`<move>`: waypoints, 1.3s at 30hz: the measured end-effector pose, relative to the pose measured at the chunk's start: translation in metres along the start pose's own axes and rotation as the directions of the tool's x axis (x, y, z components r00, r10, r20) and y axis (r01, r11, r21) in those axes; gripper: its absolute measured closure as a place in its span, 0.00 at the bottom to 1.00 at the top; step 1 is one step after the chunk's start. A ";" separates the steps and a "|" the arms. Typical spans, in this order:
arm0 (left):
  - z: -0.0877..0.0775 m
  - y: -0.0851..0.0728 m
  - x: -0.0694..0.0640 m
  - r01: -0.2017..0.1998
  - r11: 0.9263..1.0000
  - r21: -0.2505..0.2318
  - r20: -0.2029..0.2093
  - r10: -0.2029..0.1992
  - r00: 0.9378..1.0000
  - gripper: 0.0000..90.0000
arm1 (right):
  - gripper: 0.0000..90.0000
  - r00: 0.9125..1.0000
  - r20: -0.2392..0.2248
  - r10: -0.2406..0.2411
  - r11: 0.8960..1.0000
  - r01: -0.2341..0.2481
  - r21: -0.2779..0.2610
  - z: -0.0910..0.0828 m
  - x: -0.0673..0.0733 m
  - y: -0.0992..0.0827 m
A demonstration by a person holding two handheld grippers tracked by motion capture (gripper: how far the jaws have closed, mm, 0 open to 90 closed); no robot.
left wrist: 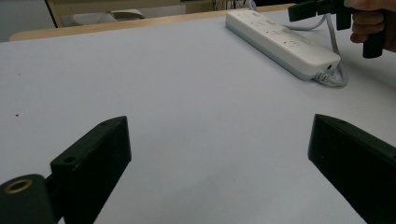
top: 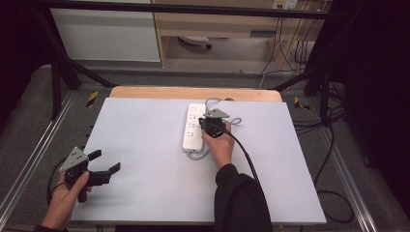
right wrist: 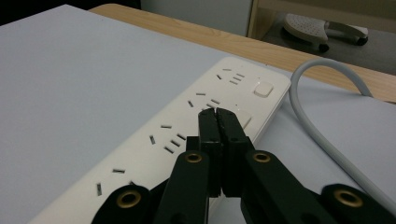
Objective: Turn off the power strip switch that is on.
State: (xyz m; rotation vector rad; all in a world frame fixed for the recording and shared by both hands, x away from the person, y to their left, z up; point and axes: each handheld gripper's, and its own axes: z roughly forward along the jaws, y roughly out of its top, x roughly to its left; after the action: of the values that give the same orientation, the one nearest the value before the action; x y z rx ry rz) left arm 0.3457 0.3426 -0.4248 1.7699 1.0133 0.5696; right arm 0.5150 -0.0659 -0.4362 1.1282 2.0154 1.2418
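Note:
A white power strip (top: 194, 125) lies lengthwise at the middle back of the grey table mat, its grey cable (top: 227, 119) looping to the right. My right gripper (top: 207, 124) is shut with nothing between its jaws. In the right gripper view its tip (right wrist: 218, 113) rests over the power strip (right wrist: 187, 135), right by a square button (right wrist: 244, 118); whether it touches I cannot tell. A second button (right wrist: 264, 88) lies farther along. My left gripper (top: 107, 162) stands open near the front left corner, over bare mat. The left gripper view shows its tips (left wrist: 219, 140) wide apart, with the strip (left wrist: 282, 41) far off.
The grey mat (top: 145, 145) covers a wooden table whose edge (top: 193, 93) shows at the back. Black frame bars (top: 67, 67) stand at the back corners. Cables (top: 333, 140) trail on the floor to the right. A chair base (right wrist: 322, 28) sits beyond the table.

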 end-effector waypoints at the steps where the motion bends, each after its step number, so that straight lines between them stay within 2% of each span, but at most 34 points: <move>1: 0.000 0.000 0.000 0.000 1.000 0.000 0.000 0.000 1.000 0.07 | 1.00 1.000 -0.002 -0.002 1.000 0.002 -0.003 -0.001 0.000 0.001; 26: 0.000 0.000 0.000 -0.003 1.000 0.003 -0.008 0.003 1.000 0.07 | 0.98 0.998 -0.054 0.023 0.999 -0.026 -0.044 -0.024 0.001 0.013; 32: 0.000 0.000 0.000 -0.003 1.000 0.004 -0.004 0.003 1.000 0.07 | 0.94 0.997 -0.072 0.034 0.998 -0.037 -0.050 -0.032 -0.002 0.017; 39: 0.000 0.000 0.000 -0.004 1.000 0.006 -0.005 0.004 1.000 0.07 | 0.86 0.996 -0.071 0.062 0.996 -0.067 -0.060 -0.044 -0.009 0.019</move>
State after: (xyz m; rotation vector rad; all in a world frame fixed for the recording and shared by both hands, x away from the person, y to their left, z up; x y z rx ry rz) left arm 0.3453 0.3428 -0.4251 1.7769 1.0163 0.5743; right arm 0.4934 -0.0899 -0.3995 1.1430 1.9892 1.3842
